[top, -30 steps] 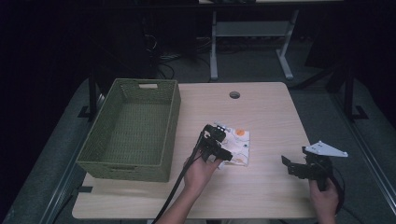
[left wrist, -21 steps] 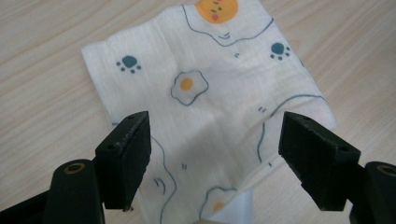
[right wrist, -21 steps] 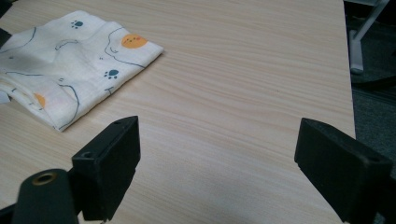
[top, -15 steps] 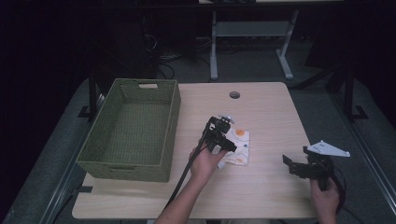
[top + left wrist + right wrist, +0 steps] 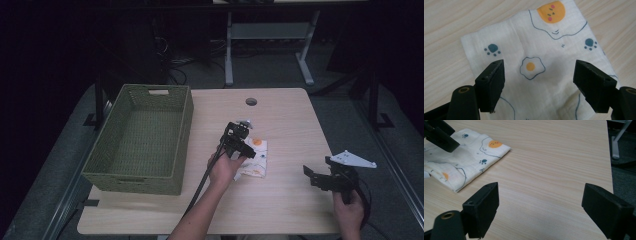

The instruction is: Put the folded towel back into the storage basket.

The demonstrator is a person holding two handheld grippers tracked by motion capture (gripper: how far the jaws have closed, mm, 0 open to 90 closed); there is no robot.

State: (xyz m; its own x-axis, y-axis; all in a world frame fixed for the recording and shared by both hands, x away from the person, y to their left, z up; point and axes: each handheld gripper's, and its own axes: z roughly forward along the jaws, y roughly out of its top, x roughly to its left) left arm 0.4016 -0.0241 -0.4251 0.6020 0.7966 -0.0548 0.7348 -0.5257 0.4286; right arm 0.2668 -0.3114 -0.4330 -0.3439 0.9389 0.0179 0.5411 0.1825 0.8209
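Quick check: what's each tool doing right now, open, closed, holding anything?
Left tool: open, holding nothing, over the folded cloth.
Right tool: open, holding nothing, over the table.

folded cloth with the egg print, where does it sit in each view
High view: the folded cloth lies mid-table, right of the green basket, under the left gripper.
Left gripper view: the cloth lies centre, beneath the open jaws.
Right gripper view: the cloth lies upper left.
Shared landmark: its orange yolk face, on the light wooden table.

One cloth (image 5: 255, 158), one basket (image 5: 142, 137).
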